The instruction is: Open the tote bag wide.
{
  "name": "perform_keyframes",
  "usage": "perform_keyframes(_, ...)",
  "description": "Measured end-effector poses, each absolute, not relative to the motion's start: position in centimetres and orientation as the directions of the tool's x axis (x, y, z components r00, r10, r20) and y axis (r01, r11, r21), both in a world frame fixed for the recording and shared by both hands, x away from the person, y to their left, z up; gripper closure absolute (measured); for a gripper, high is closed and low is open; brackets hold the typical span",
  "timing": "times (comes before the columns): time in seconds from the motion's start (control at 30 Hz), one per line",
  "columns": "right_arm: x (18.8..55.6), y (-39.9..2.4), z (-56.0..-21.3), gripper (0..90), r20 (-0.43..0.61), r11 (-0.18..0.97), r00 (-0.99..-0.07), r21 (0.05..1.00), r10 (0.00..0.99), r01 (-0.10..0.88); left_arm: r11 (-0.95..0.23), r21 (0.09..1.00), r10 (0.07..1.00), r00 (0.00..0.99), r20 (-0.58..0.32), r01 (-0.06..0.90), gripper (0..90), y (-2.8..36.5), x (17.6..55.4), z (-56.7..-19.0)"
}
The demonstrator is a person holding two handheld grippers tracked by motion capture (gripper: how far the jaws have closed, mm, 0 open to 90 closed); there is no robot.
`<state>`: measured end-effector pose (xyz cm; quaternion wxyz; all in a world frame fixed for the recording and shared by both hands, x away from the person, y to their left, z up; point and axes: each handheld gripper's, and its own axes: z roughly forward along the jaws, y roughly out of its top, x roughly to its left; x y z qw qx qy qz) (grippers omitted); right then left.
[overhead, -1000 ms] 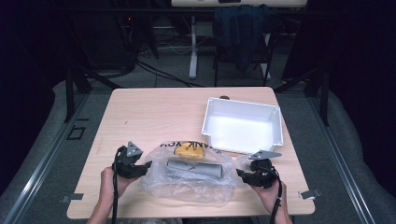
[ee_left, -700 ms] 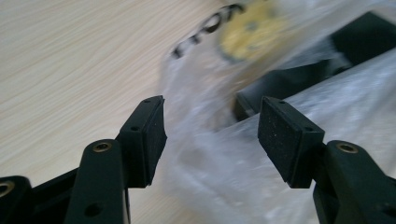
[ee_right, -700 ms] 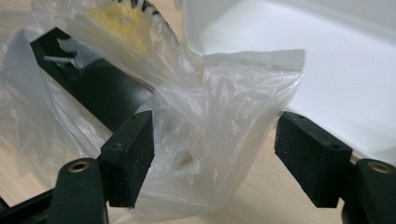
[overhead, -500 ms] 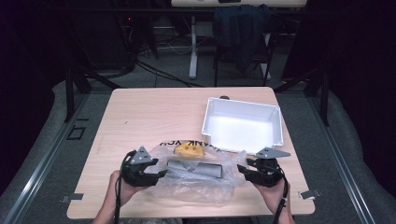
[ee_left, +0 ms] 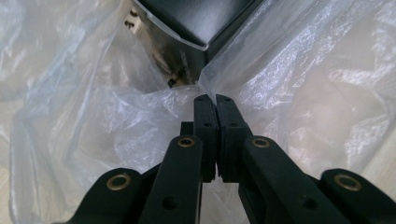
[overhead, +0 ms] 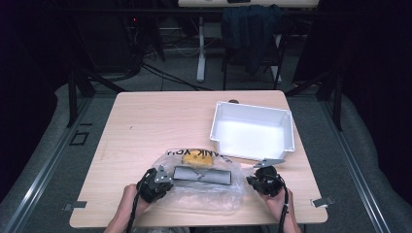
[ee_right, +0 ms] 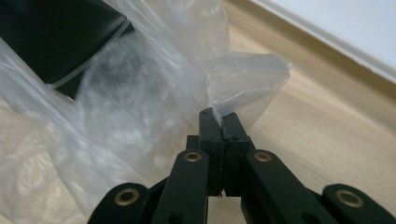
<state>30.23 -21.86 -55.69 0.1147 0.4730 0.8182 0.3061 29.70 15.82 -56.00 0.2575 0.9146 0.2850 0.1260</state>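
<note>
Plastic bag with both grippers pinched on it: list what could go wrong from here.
1. Both the left gripper and right gripper clamp only thin film of the plastic bag; lifting might tear it or let it slip.
2. The dark box and yellow item lie loose inside and could slide out.
3. The white bin stands close; a swing might bump it.

White bin (overhead: 252, 131) blocks the far right (left tabletop (overhead: 145, 126) bare).
</note>
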Motion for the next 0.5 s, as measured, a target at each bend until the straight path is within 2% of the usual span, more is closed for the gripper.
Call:
perform_keyframes(0.3, 30.11, -22.07, -55.97, 89.9, 0.057, 0.375, -0.495, 0.579, 0.867, 0.724, -0.744, 0.492, 0.560, 0.823, 0.091, 0.452, 90.0, 16.17, 29.09, -56.07)
perform_keyframes(0.4, 30.08, -21.80, -56.06, 89.0, 0.045, 0.398, -0.507, 0.562, 0.861, 0.725, -0.734, 0.497, 0.564, 0.823, 0.066, 0.463, 89.8, 16.51, 29.30, -55.90)
perform_keyframes(0.43, 30.04, -21.90, -55.87, 81.6, 0.047, 0.397, -0.508, 0.565, 0.860, 0.723, -0.733, 0.499, 0.564, 0.823, 0.065, 0.463, 88.2, 16.53, 29.32, -55.79)
perform_keyframes(0.5, 29.90, -22.24, -55.24, 73.2, 0.072, 0.387, -0.525, 0.594, 0.848, 0.706, -0.715, 0.524, 0.559, 0.828, 0.033, 0.462, 80.7, 16.73, 29.37, -55.25)
